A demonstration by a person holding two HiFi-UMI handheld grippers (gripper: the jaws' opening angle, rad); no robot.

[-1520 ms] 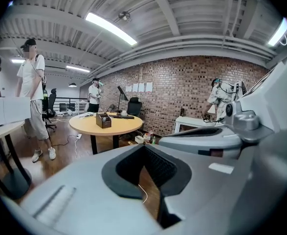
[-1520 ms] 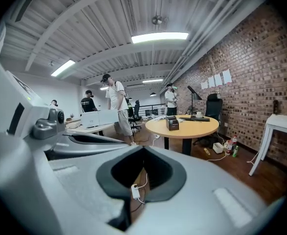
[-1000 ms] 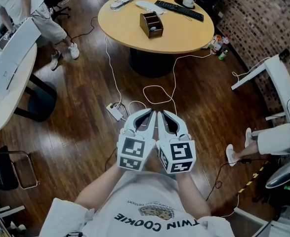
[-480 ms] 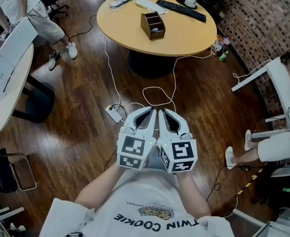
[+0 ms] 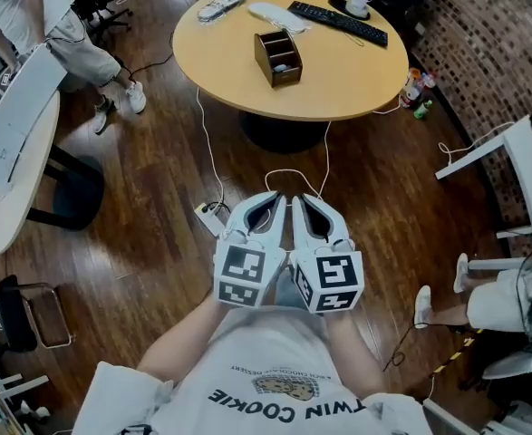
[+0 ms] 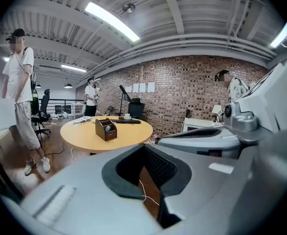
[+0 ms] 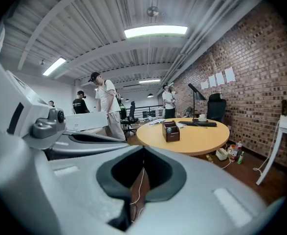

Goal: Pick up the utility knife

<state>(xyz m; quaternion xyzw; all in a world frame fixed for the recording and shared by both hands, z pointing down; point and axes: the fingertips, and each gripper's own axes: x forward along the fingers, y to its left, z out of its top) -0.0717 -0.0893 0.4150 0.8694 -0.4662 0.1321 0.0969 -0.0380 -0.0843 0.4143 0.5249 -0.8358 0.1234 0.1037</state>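
I cannot make out a utility knife in any view. My left gripper [image 5: 271,199] and right gripper [image 5: 303,199] are held side by side in front of the person's chest, above the wooden floor and pointing toward a round wooden table [image 5: 356,75]. Both are shut with nothing between the jaws, as the left gripper [image 6: 144,147] and right gripper [image 7: 143,149] each show in their own view. A brown desk organizer [image 5: 277,57] stands on the table, well ahead of both grippers, with a small grey thing in one compartment.
A black keyboard [image 5: 338,21], a cup [image 5: 358,3] and white devices [image 5: 222,4] lie at the table's far side. A power strip [image 5: 209,214] and cables lie on the floor just ahead. A white desk [image 5: 12,143] stands left; people stand left [image 5: 66,34] and sit right [image 5: 510,302].
Both grippers have moved forward together toward the round table, which now lies lower and closer in the head view. The jaws have stayed shut.
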